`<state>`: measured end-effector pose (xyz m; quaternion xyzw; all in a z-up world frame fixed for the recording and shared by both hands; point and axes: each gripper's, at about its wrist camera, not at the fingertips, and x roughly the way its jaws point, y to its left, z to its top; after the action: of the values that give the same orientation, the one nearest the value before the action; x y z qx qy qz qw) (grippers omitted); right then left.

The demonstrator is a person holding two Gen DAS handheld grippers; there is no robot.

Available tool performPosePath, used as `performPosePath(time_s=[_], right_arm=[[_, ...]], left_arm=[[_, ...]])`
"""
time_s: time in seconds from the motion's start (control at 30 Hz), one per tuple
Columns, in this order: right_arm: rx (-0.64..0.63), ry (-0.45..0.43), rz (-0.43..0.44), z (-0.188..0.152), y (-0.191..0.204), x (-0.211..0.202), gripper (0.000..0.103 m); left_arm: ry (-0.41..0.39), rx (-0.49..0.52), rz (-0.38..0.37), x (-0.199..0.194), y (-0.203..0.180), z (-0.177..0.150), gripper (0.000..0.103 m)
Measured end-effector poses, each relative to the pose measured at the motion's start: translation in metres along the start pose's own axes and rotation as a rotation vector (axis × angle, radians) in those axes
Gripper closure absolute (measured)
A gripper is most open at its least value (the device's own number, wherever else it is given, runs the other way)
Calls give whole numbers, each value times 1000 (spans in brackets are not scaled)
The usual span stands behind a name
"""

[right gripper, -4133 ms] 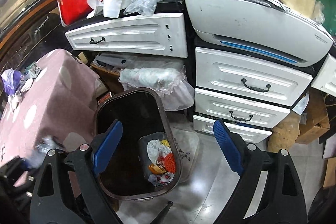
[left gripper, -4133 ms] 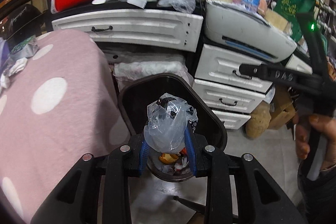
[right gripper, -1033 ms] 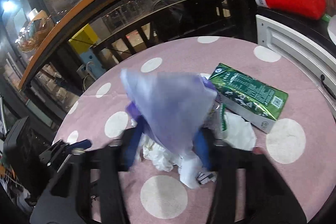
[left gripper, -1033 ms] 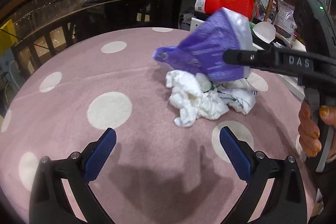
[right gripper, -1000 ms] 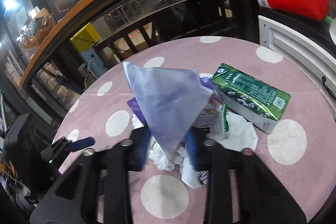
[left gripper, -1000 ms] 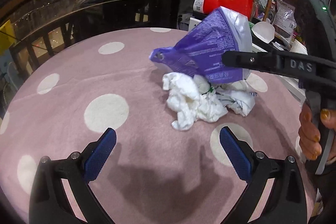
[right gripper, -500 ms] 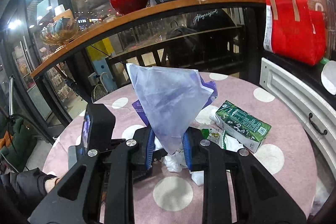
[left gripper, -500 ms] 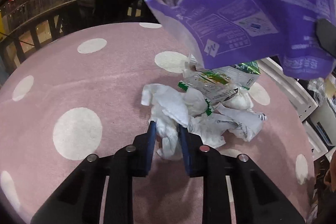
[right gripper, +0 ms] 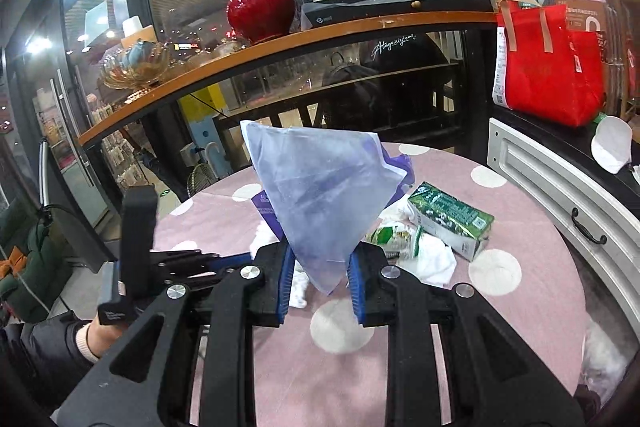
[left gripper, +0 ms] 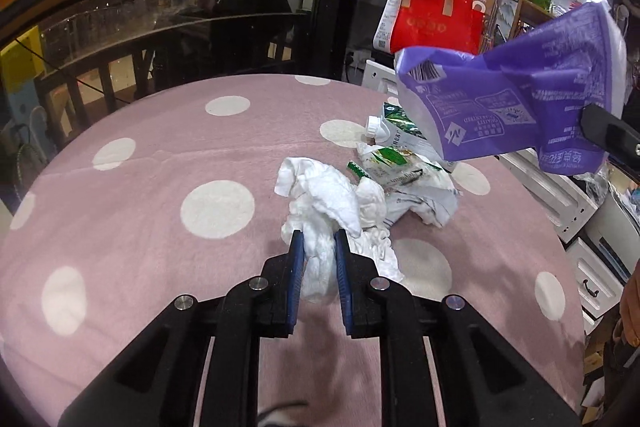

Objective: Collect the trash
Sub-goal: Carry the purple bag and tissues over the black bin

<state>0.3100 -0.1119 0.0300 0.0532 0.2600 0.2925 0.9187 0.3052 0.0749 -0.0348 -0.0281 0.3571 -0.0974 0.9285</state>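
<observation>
Left wrist view showed the left gripper (left gripper: 319, 245) at lower centre, its blue pads closing on a crumpled white tissue (left gripper: 320, 203) pinched between them. That tissue lay on the pink polka-dot tablecloth (left gripper: 160, 187), touching more crumpled paper and a flattened green-and-white wrapper (left gripper: 392, 167) just to its right. At the upper right of the frame hung a purple plastic bag (left gripper: 516, 99), clear of the table, with part of the right gripper's black body at the right edge.

Right wrist view showed the right gripper (right gripper: 320, 263) at lower centre, clamped on the lower tip of the purple plastic bag (right gripper: 320, 195), which stood up from the jaws as a pale, translucent triangle. Beyond it, right of centre, a green carton (right gripper: 452, 219) lay on its side on the tablecloth beside the white tissues. At the left of the frame the left gripper's black body was visible with a hand (right gripper: 100, 337) on its handle. A red vase (right gripper: 260, 7) stood on the wooden ledge in the upper middle, and a red bag (right gripper: 552, 75) sat at the upper right.
</observation>
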Motion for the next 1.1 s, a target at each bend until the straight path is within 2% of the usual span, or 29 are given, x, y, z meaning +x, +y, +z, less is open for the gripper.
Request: performPosePath(time_s=[0.2, 0.53, 1.1], right_arm=[[7, 4, -7, -21, 5, -31, 79], [37, 1, -67, -59, -3, -88, 79], [155, -28, -278, -133, -54, -206, 79]], left_arm=[[-40, 44, 5, -35, -22, -25, 87], [-74, 72, -63, -80, -66, -63, 87], [-62, 152, -205, -93, -148, -90, 87]])
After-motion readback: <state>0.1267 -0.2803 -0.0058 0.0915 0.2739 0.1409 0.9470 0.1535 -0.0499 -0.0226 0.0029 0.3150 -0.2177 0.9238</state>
